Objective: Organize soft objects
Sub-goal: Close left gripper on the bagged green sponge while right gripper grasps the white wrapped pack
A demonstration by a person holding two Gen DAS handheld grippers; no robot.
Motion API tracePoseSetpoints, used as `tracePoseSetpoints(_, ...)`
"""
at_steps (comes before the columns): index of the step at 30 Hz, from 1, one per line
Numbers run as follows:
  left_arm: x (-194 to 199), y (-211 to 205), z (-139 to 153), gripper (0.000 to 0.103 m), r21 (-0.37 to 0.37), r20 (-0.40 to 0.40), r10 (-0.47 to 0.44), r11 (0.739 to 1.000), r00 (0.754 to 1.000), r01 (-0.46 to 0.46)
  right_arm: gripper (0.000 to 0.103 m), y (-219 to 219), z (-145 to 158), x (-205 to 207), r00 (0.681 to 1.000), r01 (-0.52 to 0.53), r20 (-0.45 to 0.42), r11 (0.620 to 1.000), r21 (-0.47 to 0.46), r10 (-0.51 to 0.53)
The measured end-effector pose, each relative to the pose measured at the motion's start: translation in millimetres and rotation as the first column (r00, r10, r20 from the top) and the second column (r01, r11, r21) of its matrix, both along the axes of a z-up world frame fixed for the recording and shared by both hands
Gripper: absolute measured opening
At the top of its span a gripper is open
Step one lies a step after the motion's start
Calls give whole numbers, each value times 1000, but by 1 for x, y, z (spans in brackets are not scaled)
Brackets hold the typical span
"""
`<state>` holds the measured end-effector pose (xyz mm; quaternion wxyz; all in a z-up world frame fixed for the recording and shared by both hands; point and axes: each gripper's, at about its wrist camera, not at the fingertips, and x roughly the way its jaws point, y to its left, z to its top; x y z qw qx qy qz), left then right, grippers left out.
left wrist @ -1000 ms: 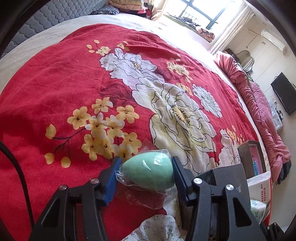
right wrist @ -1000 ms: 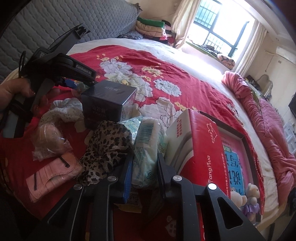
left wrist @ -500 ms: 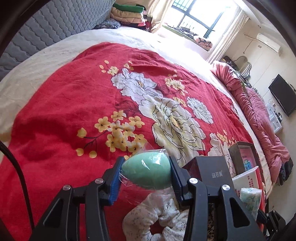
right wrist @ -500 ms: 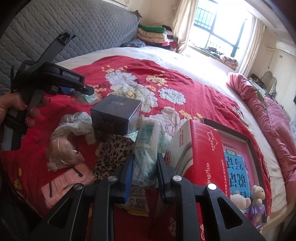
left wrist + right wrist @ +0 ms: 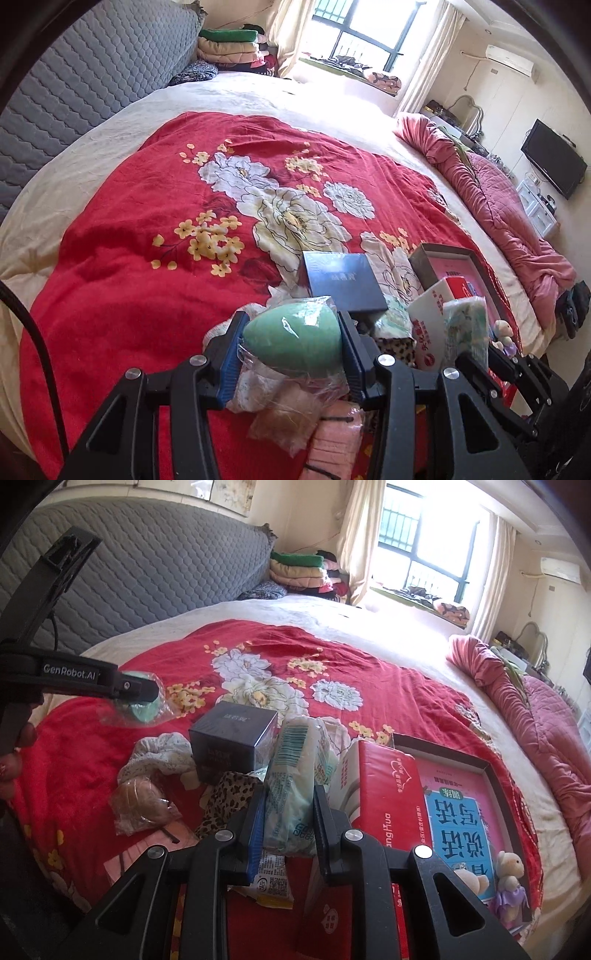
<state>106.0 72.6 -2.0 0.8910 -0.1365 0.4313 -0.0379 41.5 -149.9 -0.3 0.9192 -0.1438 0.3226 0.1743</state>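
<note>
Red floral bedspread (image 5: 140,258) carries the clutter; above it the left tool (image 5: 291,345) clamps a bagged green sponge (image 5: 291,341), the right tool (image 5: 290,812) a tissue pack (image 5: 291,779).

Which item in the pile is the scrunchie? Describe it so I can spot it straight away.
Find the red floral blanket on the bed, then the dark box at the near pile's back. The scrunchie lies just left of that box, beyond the bagged tan puff. It is the only pale, ruffled fabric ring, unlike the leopard cloth nearby.
</note>
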Motion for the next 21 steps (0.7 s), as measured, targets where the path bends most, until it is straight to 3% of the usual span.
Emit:
tracePoseSetpoints(9, -30, -40, 14, 47, 74, 19, -61, 996, 998, 59, 24, -15, 21, -16, 999, 20, 47, 999, 43, -22)
tracePoseSetpoints(21, -43, -76, 33, 47, 115, 32, -118, 987, 992, 114, 24, -32, 41, -28, 995, 30, 95, 995, 96, -39)
